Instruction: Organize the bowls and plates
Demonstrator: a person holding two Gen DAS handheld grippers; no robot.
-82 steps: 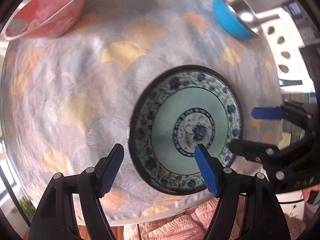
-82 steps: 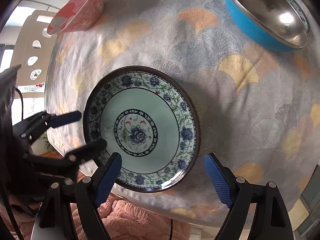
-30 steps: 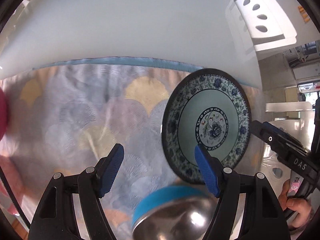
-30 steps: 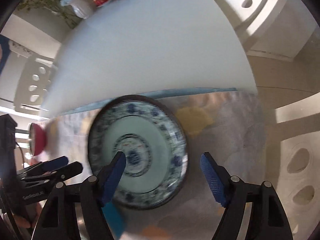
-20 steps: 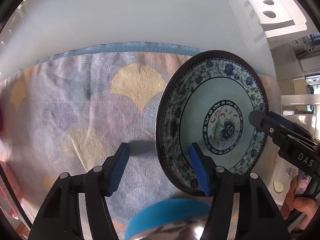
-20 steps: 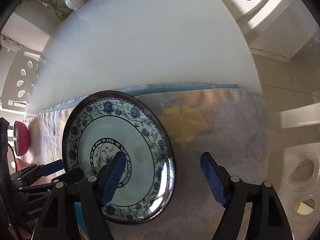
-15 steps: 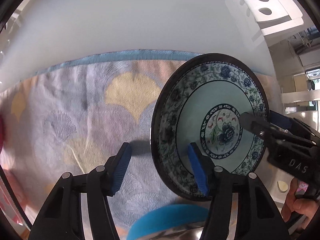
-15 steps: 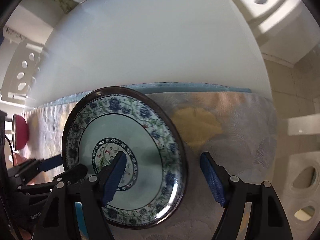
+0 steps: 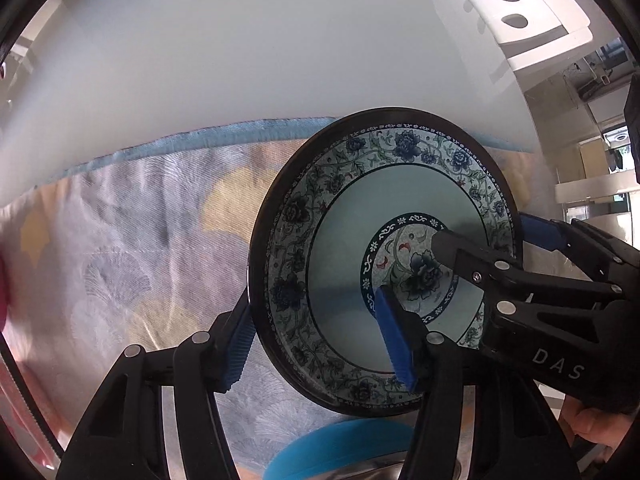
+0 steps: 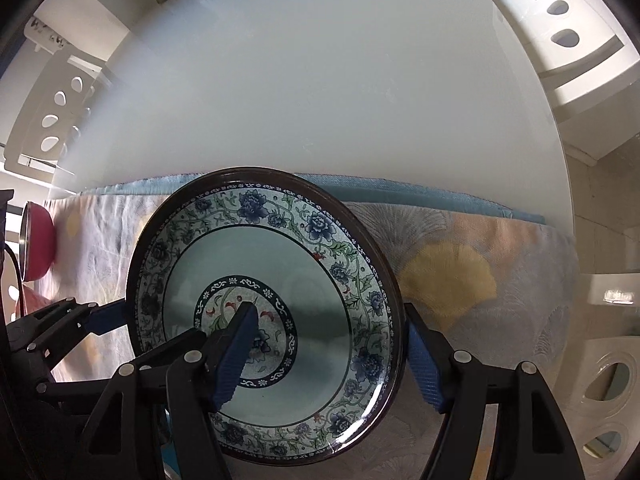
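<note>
While both grippers are pointing down at the table, a round plate [image 9: 352, 280] is sitting between their fingers. It is smooth and shiny, with a dark rim, a ring of blue flowers and green vines, a plain pale green band, and one blue flower in the middle. It is shallow like a dish and is facing up with nothing in it. Being round, it has no long side.

The plate is lying on a soft woven cloth [image 9: 140, 240] with fan shapes in yellow, orange and grey and a blue edge. It is sitting near the far edge of the cloth, and its rim at 12 o'clock is reaching out to the smooth white table [image 10: 320, 80].

The left gripper [image 9: 316, 332] is straddling the plate's rim at 9 o'clock, one ribbed blue pad outside the rim and one over the middle. The right gripper [image 10: 332, 360] is straddling the rim at 3 o'clock the same way. Its jaws are closing a little. I cannot tell if any pad is pressing on the plate yet.

In the left wrist view, a blue bowl [image 9: 340, 448] with a shiny metal inside is peeking in at 6 o'clock, just beside the plate. In the right wrist view, a red bowl [image 10: 38, 244] is sitting far off at 9 o'clock on the cloth.
</note>
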